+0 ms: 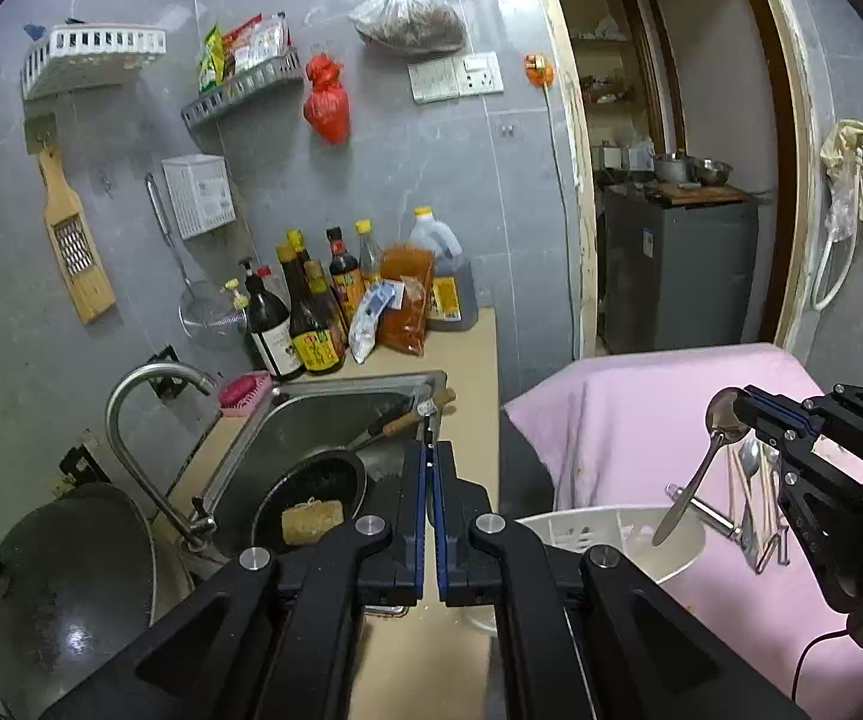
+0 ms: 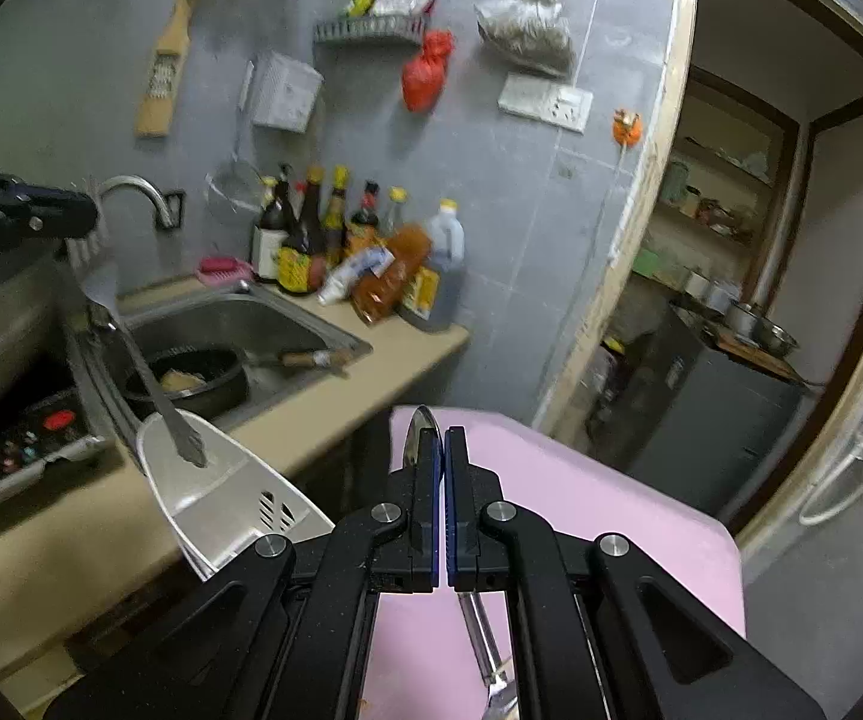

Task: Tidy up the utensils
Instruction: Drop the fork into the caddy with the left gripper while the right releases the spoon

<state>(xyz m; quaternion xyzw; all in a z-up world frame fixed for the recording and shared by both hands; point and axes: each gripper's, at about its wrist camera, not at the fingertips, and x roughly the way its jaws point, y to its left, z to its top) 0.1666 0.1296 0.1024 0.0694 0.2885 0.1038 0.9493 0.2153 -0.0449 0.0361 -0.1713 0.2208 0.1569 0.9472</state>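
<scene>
The task is judged partly done. A spoon (image 1: 709, 461) is clamped in the right gripper (image 1: 758, 420) just above the white holder (image 1: 581, 531), and a flat metal utensil (image 2: 149, 378) is pinched in the left gripper (image 2: 80, 216), tip inside the holder. More cutlery (image 1: 752, 480) is left beside the holder.

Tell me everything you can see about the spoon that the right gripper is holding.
The spoon is plain shiny metal, with an oval bowl and a long handle that widens at its end. The right gripper is shut on it near the bowl, which points up, while the handle slants down toward the white plastic holder. It hangs in the air over the pink cloth. Only the gripper touches it.
</scene>
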